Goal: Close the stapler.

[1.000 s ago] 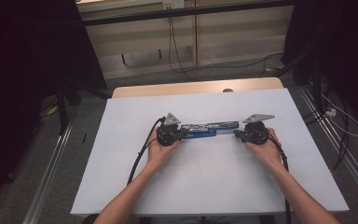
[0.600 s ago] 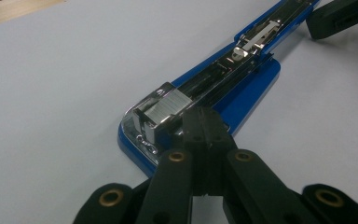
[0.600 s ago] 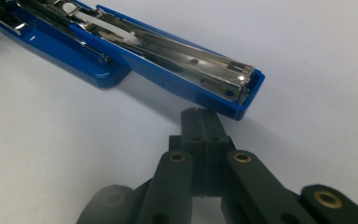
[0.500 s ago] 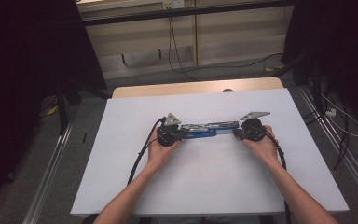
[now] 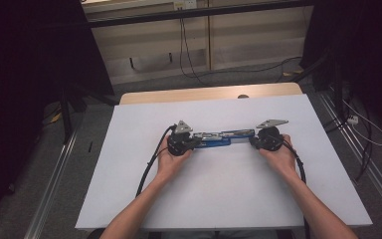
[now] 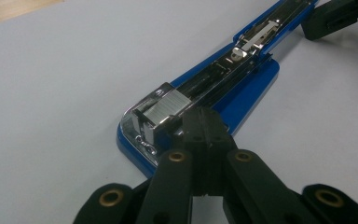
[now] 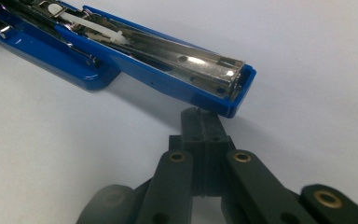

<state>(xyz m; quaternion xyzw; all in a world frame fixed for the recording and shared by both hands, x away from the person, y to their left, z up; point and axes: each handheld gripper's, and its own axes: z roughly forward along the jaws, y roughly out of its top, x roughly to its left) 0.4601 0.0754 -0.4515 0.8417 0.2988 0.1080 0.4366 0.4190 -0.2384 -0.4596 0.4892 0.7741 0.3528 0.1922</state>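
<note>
In the high view, 2 forearms come up from 6 o'clock onto a white table (image 5: 219, 199). The left hand (image 5: 171, 162) holds the left gripper (image 5: 191, 142), and the right hand (image 5: 278, 155) holds the right gripper (image 5: 253, 140). A black cable (image 5: 149, 167) runs back from the left gripper toward 7 o'clock.

Between the 2 grippers lies a blue stapler (image 5: 219, 138). It is swung open flat, so it makes 1 long line from 9 o'clock to 3 o'clock near the middle of the table. Each gripper points in at 1 end of it.

In the left gripper view, the left gripper (image 6: 204, 122) has its 2 black jaws pressed together with nothing between them. The tips sit right at the stapler's blue base (image 6: 242, 93), just beside the shiny metal staple head (image 6: 161, 112). The long metal track runs away toward 2 o'clock, where the other gripper's black tip (image 6: 331, 18) shows.

In the right gripper view, the right gripper (image 7: 204, 122) also has its jaws pressed together and pinches nothing. Its tips sit just under the open end of the stapler's blue top arm (image 7: 205, 88). That arm runs away toward 10 o'clock.

Farther off, past the table's wooden far edge (image 5: 209, 93), is a grey floor (image 5: 258, 79) with dark wires.
</note>
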